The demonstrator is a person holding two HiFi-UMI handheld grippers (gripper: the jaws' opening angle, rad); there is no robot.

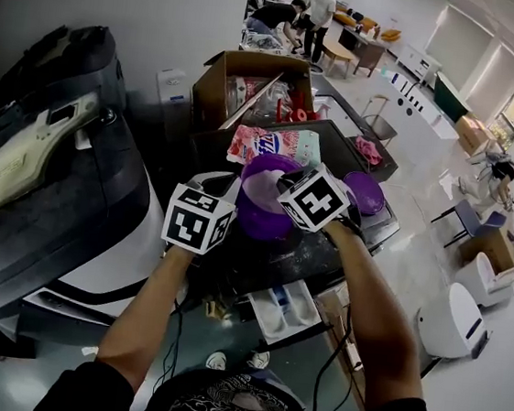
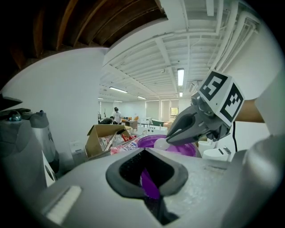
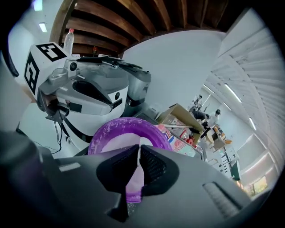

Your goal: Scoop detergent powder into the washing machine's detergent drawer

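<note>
A purple tub (image 1: pixel 257 217) holding white powder (image 1: pixel 263 190) is raised between my two grippers over a dark counter top. My left gripper (image 1: pixel 237 205) is shut on the tub's near rim, seen as a purple strip between its jaws (image 2: pixel 149 181). My right gripper (image 1: pixel 282 200) comes in from the right and is shut on a thin white scoop (image 3: pixel 139 153), whose rounded end (image 2: pixel 160 143) sits over the tub (image 2: pixel 178 144). The tub's powdery inside (image 3: pixel 111 133) fills the right gripper view. A white detergent drawer (image 1: pixel 284 309) stands pulled out below the counter's front edge.
A pink and white detergent bag (image 1: pixel 278 144) lies behind the tub, with an open cardboard box (image 1: pixel 253 80) beyond it. A purple lid (image 1: pixel 366 192) rests at the right. A big dark and white machine (image 1: pixel 56 186) fills the left. People (image 1: pixel 302 16) stand far back.
</note>
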